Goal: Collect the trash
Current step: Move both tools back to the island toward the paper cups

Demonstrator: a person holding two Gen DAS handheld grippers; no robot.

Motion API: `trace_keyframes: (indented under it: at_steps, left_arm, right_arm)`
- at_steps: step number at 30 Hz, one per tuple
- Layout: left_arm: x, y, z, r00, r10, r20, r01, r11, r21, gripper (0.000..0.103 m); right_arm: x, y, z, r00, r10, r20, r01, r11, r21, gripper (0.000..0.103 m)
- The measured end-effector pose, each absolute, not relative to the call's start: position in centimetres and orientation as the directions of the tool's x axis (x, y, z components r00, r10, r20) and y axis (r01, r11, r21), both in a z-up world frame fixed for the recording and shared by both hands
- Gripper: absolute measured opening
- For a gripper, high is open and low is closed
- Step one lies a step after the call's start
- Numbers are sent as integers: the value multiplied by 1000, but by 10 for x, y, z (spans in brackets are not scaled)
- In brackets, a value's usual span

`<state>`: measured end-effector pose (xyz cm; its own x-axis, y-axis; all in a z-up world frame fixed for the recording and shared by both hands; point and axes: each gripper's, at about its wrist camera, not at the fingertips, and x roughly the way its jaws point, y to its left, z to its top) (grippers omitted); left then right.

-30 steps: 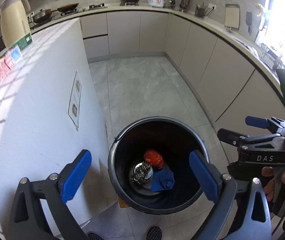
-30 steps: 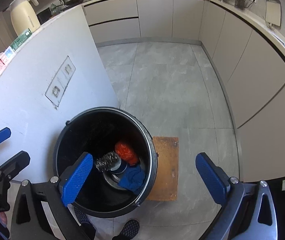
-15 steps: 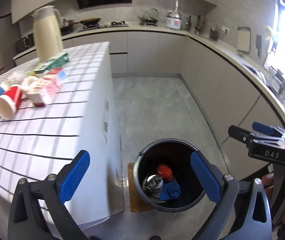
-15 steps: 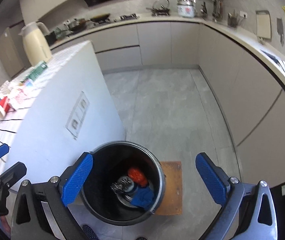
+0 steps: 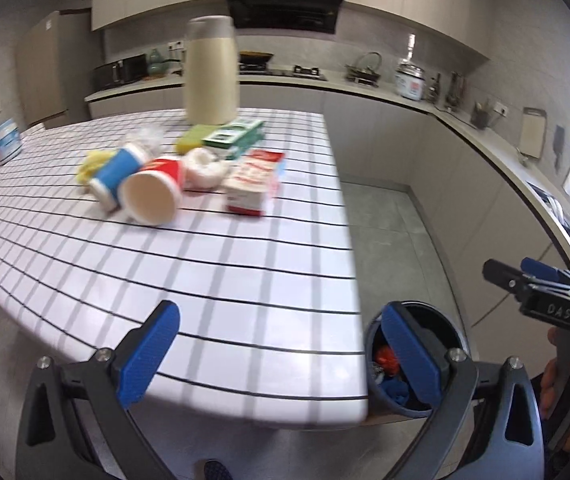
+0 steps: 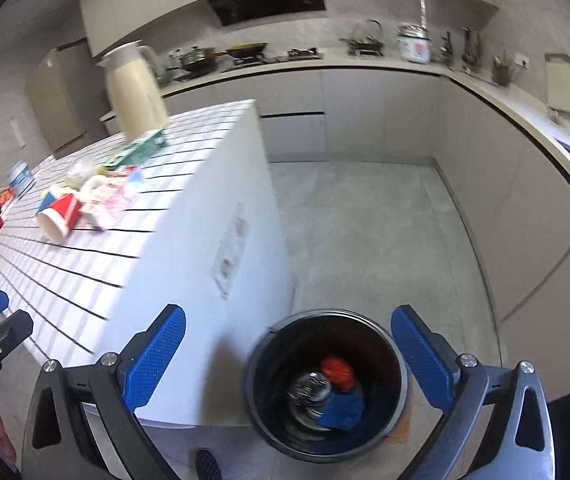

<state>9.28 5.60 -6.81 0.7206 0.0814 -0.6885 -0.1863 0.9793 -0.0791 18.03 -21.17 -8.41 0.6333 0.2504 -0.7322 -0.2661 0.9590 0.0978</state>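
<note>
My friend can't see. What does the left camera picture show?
Open blue tongs hover over a white gridded table holding tipped cups, boxes and a cream jug. A black bin with trash sits on the floor to the right.

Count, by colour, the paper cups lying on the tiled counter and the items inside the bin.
Cups on the counter:
red cup: 1
blue cup: 1
Items in the bin:
red item: 1
silver item: 1
blue item: 1
Total: 5
</note>
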Motion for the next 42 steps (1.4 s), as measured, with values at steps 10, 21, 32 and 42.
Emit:
trace_keyframes:
  at_steps: [10,21,32,42]
  left_arm:
    - [83,173,-65,747,126,-653,-222,973,-66,102]
    - [117,264,-84,739,93,-667,-180,982,-63,95]
    - [187,304,-108,712,38,-701,-118,991,-66,87]
    - [231,303,-111,704,-7,-710,-52,997,-61,84]
  right_arm:
    - [168,-73,-66,658,281,-699,-359,932,37,103]
    - [183,37,-75,642,300,-705,-377,925,50,91]
    - [238,80,-102,606,248,-756,-320,946,54,76]
    - [293,87,-128,570,224,-791,-265,961,81,70]
